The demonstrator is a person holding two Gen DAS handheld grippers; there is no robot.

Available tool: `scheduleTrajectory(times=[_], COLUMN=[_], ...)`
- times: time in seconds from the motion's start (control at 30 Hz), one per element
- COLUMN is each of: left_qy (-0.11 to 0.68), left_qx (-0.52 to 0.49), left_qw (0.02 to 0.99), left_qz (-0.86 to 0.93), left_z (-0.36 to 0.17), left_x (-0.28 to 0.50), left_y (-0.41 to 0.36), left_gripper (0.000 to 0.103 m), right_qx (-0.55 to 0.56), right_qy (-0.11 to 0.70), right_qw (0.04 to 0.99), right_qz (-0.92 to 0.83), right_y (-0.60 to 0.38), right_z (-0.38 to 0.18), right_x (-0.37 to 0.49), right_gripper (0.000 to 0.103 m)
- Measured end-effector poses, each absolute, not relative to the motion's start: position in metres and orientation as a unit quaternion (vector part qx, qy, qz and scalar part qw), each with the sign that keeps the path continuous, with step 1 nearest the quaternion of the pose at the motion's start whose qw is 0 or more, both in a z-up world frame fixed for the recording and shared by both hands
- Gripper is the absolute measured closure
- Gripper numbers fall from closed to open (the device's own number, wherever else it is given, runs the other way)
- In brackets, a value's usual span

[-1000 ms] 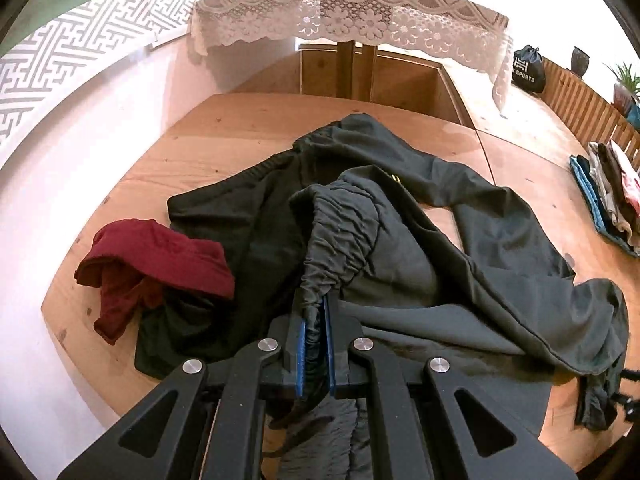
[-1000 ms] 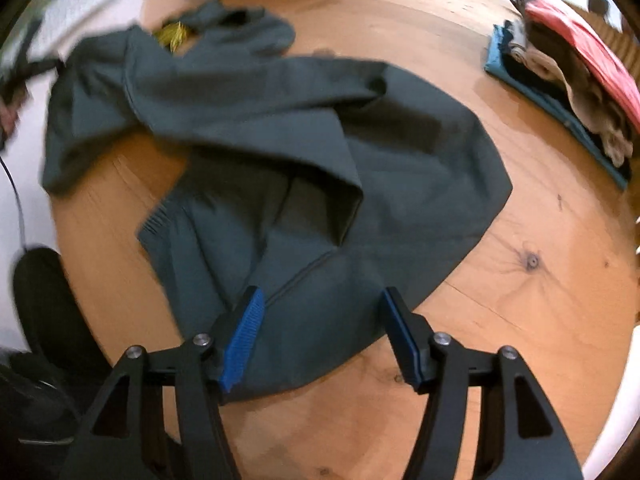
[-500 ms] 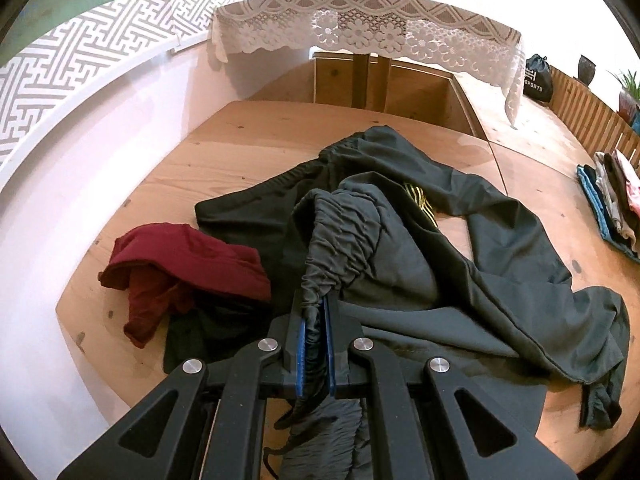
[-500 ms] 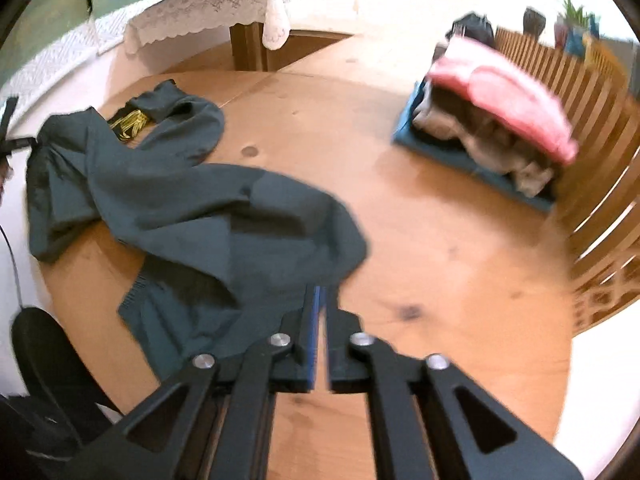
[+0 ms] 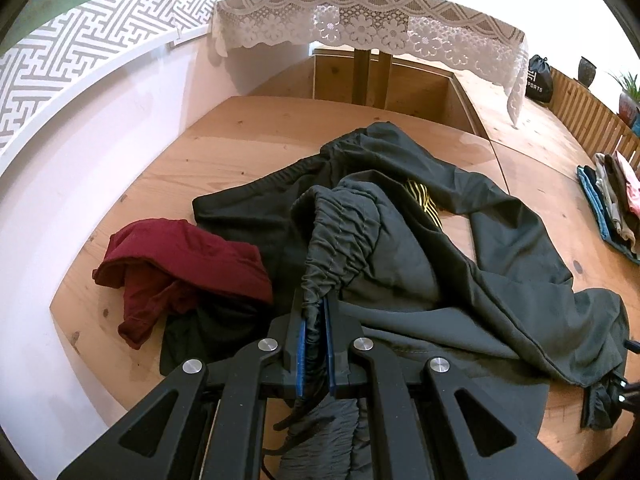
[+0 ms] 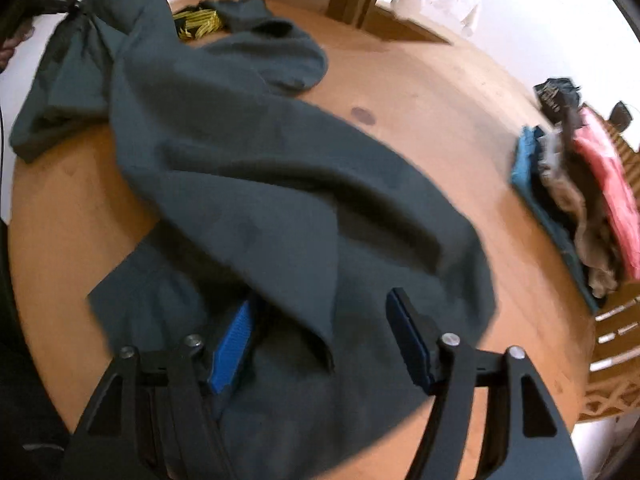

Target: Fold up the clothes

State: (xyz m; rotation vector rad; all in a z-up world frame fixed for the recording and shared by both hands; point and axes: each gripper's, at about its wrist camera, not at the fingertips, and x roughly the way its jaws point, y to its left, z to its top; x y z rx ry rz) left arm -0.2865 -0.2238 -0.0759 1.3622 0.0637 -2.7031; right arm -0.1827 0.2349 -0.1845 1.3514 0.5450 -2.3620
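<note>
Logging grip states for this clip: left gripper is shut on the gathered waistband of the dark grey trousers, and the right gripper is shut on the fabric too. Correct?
Not quite. The right gripper is open, its blue pads spread over the dark grey trousers, as the right wrist view shows. The left gripper is indeed shut on the gathered waistband.

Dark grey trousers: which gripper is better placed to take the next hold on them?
Probably the right gripper: it is open, jaws straddling a fold of the dark grey trousers. The left gripper is shut on their gathered waistband, so it is occupied.
</note>
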Motion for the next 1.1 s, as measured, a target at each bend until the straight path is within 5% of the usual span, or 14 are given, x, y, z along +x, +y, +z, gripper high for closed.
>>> scheduleTrajectory(times=[0.03,0.07,0.5,0.9,1.1], left_qy=[0.021,0.022,-0.008,-0.052,-0.055], left_qx=[0.450,0.450,0.416,0.388,0.361], left_qw=[0.056,0.056,0.026,0.009,-0.009], left_qz=[-0.891,-0.891,-0.909,-0.920,-0.931], left_z=[-0.076,-0.076,-0.034,0.021,0.044], left_x=[-0.287,-0.287,-0.295,-0.340,-0.339], left_y=[-0.225,-0.225,-0.203,-0.161,-0.153], left_gripper=[0.096,0.096,0.096,0.096,0.096], right_qx=[0.488,0.501,0.339,0.275,0.284], right_qy=[0.166,0.136,0.038,0.106,0.087], right_qw=[0.191,0.191,0.027,-0.103,-0.109], right_qz=[-0.835,-0.833,-0.940,-0.950,-0.949], right_y=[0.237,0.242,0.377,0.394,0.419], right_z=[-0.183,-0.178,0.044,0.106,0.092], right_x=[-0.189,-0.196,-0.209,-0.252,-0.245], right_gripper=[0.098,0.100,0.101,0.101,0.101])
